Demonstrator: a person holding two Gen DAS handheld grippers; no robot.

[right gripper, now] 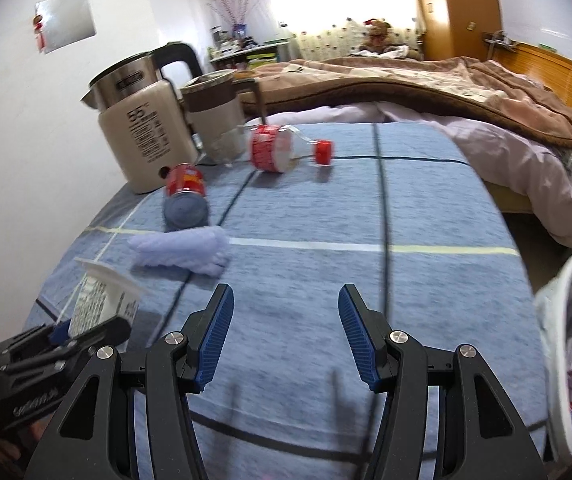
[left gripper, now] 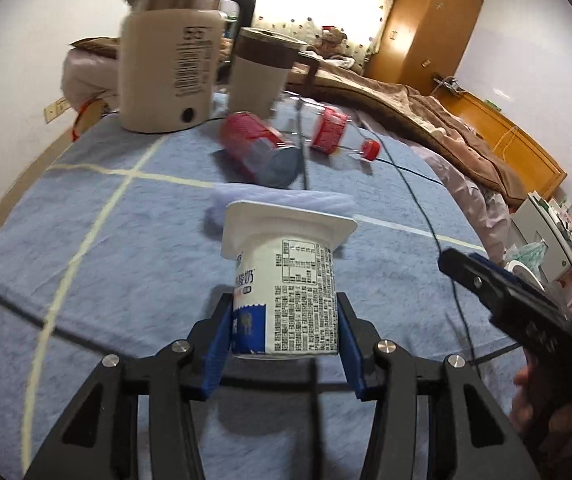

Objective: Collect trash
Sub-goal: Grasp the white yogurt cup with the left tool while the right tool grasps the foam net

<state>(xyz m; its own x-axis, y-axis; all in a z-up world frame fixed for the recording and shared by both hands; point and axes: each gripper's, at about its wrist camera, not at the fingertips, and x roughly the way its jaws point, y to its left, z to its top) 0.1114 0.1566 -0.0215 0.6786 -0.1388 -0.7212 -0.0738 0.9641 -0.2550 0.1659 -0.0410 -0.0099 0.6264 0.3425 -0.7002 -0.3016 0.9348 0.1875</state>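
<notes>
Left tool [left gripper: 286, 328] clamped on one yogurt cup [left gripper: 286, 280], pads on both sides, cup upright above the blue-cloth surface [left gripper: 106, 280]. Right tool [right gripper: 286, 332] apart, nothing between the pads. Still on the surface: one red can [right gripper: 185, 196] on its side, one clear bottle [right gripper: 274, 152] with red label and cap lying down, one crumpled pale wrapper [right gripper: 182, 252]. Also one kettle [right gripper: 142, 136], one mug [right gripper: 216, 116]. One white basket [right gripper: 565, 320] at the right edge.

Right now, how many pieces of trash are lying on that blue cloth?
4. A yogurt cup in the left claw, a red can near the kettle, a plastic bottle beyond it, and a crumpled tissue between. Others may be hidden.
</notes>
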